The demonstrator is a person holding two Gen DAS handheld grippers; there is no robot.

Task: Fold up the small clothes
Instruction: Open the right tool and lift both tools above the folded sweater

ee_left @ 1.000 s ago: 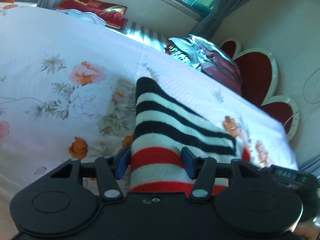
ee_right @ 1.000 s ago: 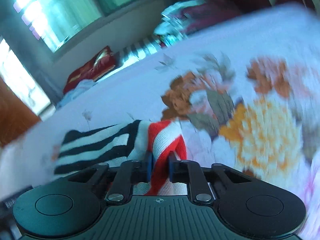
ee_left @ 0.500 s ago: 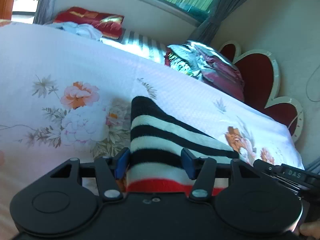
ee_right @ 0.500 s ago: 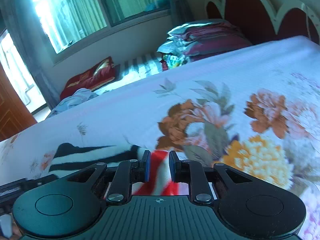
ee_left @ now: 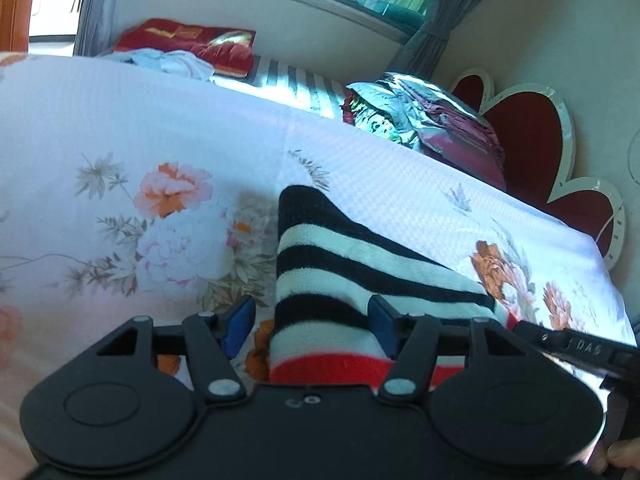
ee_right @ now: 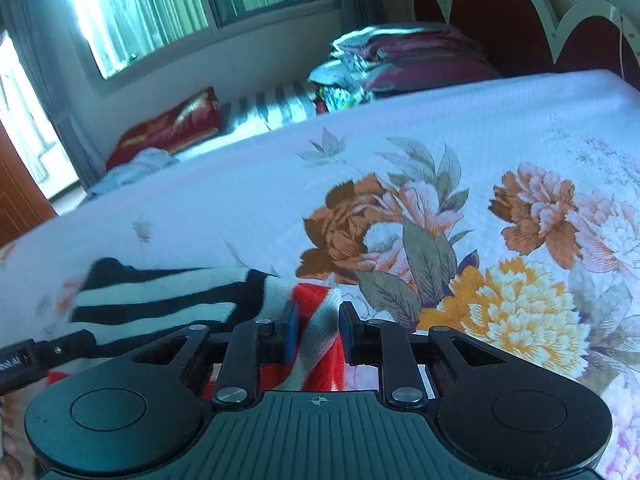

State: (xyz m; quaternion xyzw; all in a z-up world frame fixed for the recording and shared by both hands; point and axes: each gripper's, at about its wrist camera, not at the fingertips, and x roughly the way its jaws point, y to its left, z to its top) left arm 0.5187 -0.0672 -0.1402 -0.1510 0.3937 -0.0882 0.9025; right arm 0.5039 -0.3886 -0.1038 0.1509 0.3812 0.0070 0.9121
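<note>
Striped knit garment (ee_left: 344,264) lies on floral bed (ee_left: 120,128), apparently folded once (red band nearest). Left claw (ee_left: 310,322) has just been widening, pads clear of cloth between them. Right claw (ee_right: 318,330) narrow, jaws loosely astride red edge, not pinching. Further folding likely left.

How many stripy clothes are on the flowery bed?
1. The striped garment lies on the bed sheet right in front of both tongs, black-and-white at its far end and red-and-white near the cameras. More could be hidden under the tongs.
</note>
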